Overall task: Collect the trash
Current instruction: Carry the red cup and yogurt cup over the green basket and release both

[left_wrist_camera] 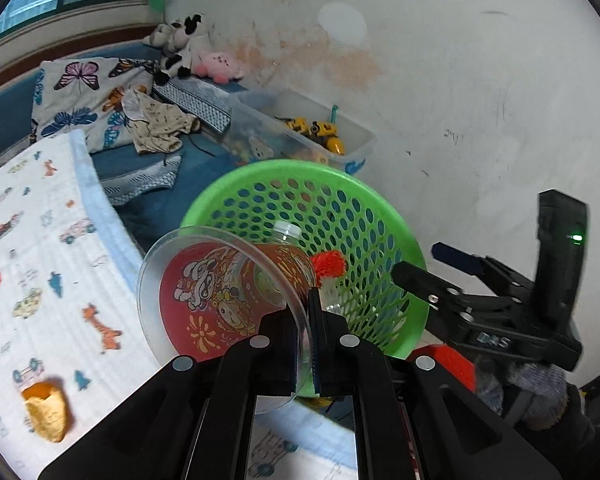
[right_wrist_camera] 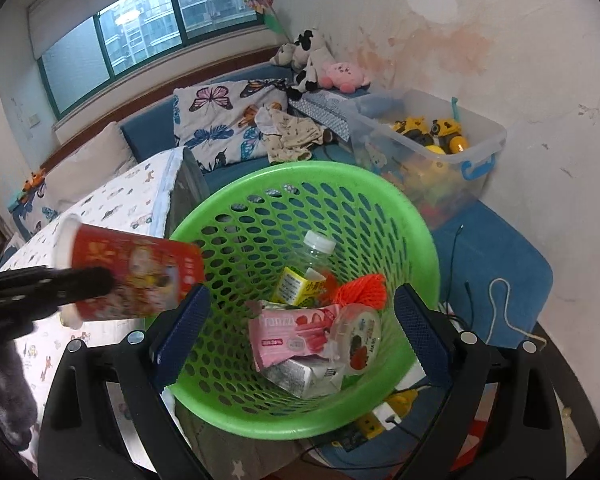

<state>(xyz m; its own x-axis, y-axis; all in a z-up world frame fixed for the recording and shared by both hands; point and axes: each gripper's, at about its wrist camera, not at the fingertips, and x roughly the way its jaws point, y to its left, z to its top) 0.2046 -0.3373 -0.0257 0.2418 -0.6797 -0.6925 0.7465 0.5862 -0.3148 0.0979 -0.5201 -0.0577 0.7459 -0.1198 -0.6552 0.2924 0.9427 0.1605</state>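
My left gripper (left_wrist_camera: 302,308) is shut on the rim of a clear plastic cup (left_wrist_camera: 220,300) with a red cartoon sleeve, held on its side just left of the green mesh basket (left_wrist_camera: 340,208). In the right wrist view the cup (right_wrist_camera: 140,276) hangs at the basket's (right_wrist_camera: 380,184) left rim, with the left gripper (right_wrist_camera: 100,280) across it. My right gripper (right_wrist_camera: 300,296) is open, its blue pads (right_wrist_camera: 180,332) wide apart on either side of the basket. In the left wrist view it (left_wrist_camera: 420,258) sits at the basket's right rim. The basket holds a bottle (right_wrist_camera: 318,248), a yellow carton (right_wrist_camera: 296,286), a pink wrapper (right_wrist_camera: 288,336) and an orange net (right_wrist_camera: 360,290).
A bed with an animal-print sheet (left_wrist_camera: 40,260) lies left of the basket, with an orange crumpled scrap (left_wrist_camera: 46,414) on it. A clear toy bin (right_wrist_camera: 440,152) stands against the wall behind. Cables and a cord (right_wrist_camera: 500,312) lie on the blue mat at right.
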